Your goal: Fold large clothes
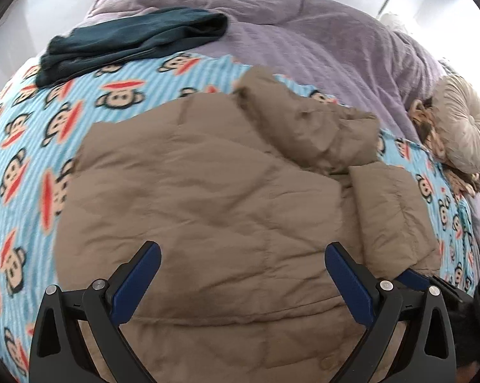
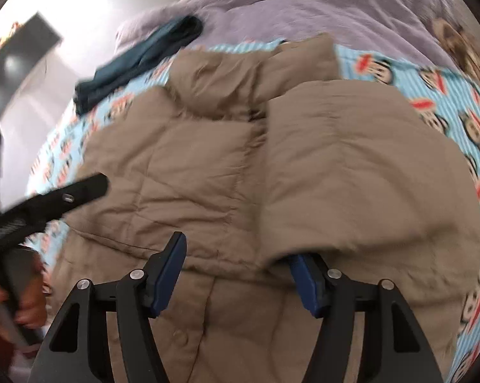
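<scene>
Both tools gape empty: left tool (image 1: 242, 257), right tool (image 2: 236, 255) over tan jacket (image 2: 227, 166); folded right flap looks puffy, may spring open.

A bed (image 1: 23, 172) in a monkey-print sheet carries a tan puffer jacket (image 1: 208, 191), a dark teal garment (image 1: 128, 41) and a lilac blanket (image 1: 319, 41).
</scene>
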`<state>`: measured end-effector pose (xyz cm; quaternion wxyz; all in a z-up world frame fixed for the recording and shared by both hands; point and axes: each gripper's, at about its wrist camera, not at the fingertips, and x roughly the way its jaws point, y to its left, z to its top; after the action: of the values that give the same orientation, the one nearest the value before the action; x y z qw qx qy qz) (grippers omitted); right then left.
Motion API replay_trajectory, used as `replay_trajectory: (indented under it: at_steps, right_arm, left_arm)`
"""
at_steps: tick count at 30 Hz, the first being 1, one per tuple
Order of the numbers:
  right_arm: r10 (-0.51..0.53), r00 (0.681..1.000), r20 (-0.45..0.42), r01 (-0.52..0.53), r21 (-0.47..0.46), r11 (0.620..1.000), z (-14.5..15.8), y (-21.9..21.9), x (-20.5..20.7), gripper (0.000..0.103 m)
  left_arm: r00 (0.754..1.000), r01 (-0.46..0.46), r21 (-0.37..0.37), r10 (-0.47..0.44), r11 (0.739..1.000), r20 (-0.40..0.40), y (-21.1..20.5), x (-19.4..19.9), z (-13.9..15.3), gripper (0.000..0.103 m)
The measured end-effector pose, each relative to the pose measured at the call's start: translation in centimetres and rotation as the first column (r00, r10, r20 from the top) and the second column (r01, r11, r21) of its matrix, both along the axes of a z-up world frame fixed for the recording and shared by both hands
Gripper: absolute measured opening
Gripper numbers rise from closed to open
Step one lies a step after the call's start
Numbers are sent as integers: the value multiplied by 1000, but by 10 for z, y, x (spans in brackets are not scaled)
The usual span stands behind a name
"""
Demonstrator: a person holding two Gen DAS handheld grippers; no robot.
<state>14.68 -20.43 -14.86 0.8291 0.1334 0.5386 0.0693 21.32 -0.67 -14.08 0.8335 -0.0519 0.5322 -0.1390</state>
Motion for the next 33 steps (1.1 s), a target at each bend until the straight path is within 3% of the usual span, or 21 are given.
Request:
replay_trajectory:
  at_steps: [3, 8, 10, 11, 12, 14, 17, 21, 25, 28, 30, 32, 33]
  right_arm:
    - [-167, 986, -1, 166, 127, 978, 8, -39, -9, 68]
    - [-435, 895, -97, 442, 316, 840, -5, -107, -7, 67]
    - [-464, 879, -115, 474, 337, 814, -10, -114, 0, 45]
    - [-466, 876, -121, 478, 331, 814, -11, -114, 5, 25]
    - [-462, 878, -122, 475, 324, 818, -11, -114, 10, 15]
    - [-448, 889, -96, 454, 309, 835, -7, -107, 21, 11]
    - [-379, 925, -10, 371, 235, 899, 10, -83, 30, 10]
    - [-189, 976, 106, 179, 98, 979, 34, -30, 40, 10]
    - [17, 988, 154, -14, -18, 1000, 43, 34, 46, 10]
    - [121, 985, 119, -114, -66, 991, 29, 72, 46, 11]
    - [173, 982, 69, -167, -95, 981, 18, 89, 44, 19]
    - [204, 979, 20, -201, -119, 972, 8, 100, 42, 46]
    - [209, 978, 10, -207, -112, 972, 6, 100, 39, 68]
  left_arm:
    - [1000, 19, 10, -19, 1000, -5, -12, 4, -4, 103]
    - [999, 21, 121, -18, 992, -26, -23, 5, -14, 103]
    - [999, 25, 131, -21, 991, -29, -22, 4, -14, 103]
    - [999, 24, 133, -20, 991, -30, -21, 4, -14, 103]
    - [999, 22, 132, -18, 991, -30, -20, 4, -13, 103]
    - [1000, 13, 128, -10, 992, -28, -14, 5, -11, 103]
    - [1000, -4, 123, 7, 992, -26, -4, 7, -9, 103]
    - [999, -32, 104, 34, 994, -17, 16, 10, -4, 103]
    - [997, -76, 11, 76, 997, -20, 45, 12, 0, 103]
    - [995, -96, -83, 93, 992, -35, 64, 15, 3, 103]
    - [996, -84, -130, 81, 988, -32, 68, 15, 6, 103]
    - [998, -44, -180, 38, 983, -40, 64, 16, 6, 103]
    - [999, -18, -206, 8, 978, -48, 59, 17, 5, 103]
